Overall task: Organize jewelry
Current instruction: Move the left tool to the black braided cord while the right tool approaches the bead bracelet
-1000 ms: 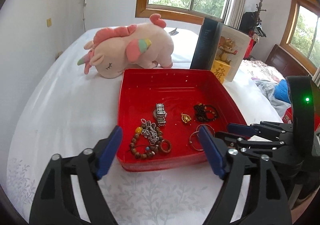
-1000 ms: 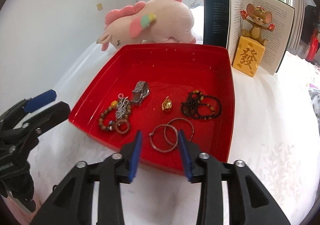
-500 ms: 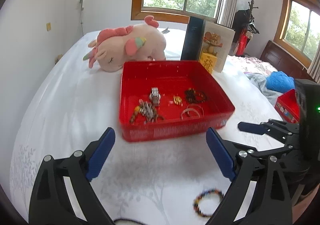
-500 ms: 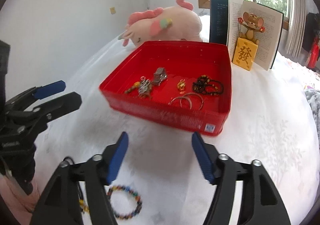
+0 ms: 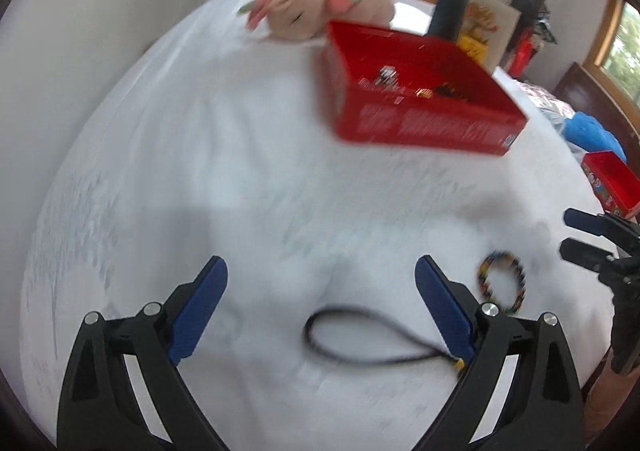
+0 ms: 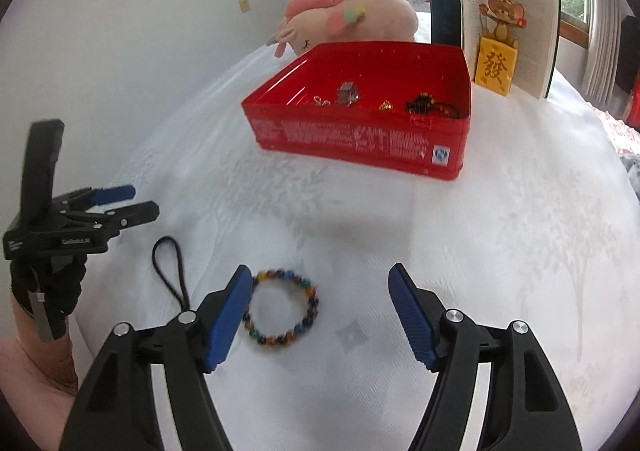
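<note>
A red tin box (image 6: 360, 143) (image 5: 420, 127) holding several pieces of jewelry stands on the white bed. A multicoloured bead bracelet (image 6: 282, 307) (image 5: 502, 285) lies on the sheet in front of it. A black cord necklace (image 5: 360, 343) (image 6: 172, 271) lies beside the bracelet. My left gripper (image 5: 320, 311) is open and empty, hovering over the cord. My right gripper (image 6: 320, 315) is open and empty, just above the bracelet, which lies by its left finger.
A pink plush unicorn (image 6: 348, 21) lies behind the box. An open book (image 6: 496, 31) with a mouse figurine on a yellow block (image 6: 494, 65) stands at the back right. Another red box (image 5: 612, 183) sits at the bed's right edge.
Both grippers have pulled back from the red box toward the near end of the bed. The bracelet and cord have come into full view. The right gripper has opened wider.
</note>
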Tool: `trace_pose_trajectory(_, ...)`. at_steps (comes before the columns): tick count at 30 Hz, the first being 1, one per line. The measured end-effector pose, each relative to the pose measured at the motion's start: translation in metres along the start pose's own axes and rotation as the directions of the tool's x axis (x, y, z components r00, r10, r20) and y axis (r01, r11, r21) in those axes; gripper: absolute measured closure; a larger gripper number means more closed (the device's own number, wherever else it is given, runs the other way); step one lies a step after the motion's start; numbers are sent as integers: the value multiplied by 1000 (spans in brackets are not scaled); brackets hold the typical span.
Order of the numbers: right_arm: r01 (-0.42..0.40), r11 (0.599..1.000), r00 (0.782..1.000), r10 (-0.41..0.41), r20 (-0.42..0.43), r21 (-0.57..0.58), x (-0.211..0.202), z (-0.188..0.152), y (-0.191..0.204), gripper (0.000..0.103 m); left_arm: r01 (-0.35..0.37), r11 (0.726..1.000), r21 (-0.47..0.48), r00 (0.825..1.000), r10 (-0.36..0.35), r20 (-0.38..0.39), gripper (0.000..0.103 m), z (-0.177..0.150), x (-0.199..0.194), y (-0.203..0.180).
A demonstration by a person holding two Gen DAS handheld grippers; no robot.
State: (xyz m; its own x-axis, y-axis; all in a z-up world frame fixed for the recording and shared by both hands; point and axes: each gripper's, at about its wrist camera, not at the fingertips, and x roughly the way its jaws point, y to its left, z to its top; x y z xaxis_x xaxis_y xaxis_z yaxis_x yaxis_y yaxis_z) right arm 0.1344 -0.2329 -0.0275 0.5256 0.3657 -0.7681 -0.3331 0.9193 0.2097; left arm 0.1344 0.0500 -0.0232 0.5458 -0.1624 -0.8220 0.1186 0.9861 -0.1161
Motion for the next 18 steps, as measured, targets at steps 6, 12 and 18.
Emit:
trace_pose_trajectory(6,4,1000,1000,-4,-9,2,-4,-11,3,32,98,994,-51,989,-103,-108,9,-25,-9,-11)
trace_pose_trajectory(12,-2,1000,1000,2,-10,11,-7,-17,3,32,188,977,-97,945,-207,-253,11,-45,3,-47)
trace_pose_trajectory(18,-11,1000,1000,11,-14,4,-10,-22,3,32,168,976,-141,927,-205,-313,32,-50,19,-62)
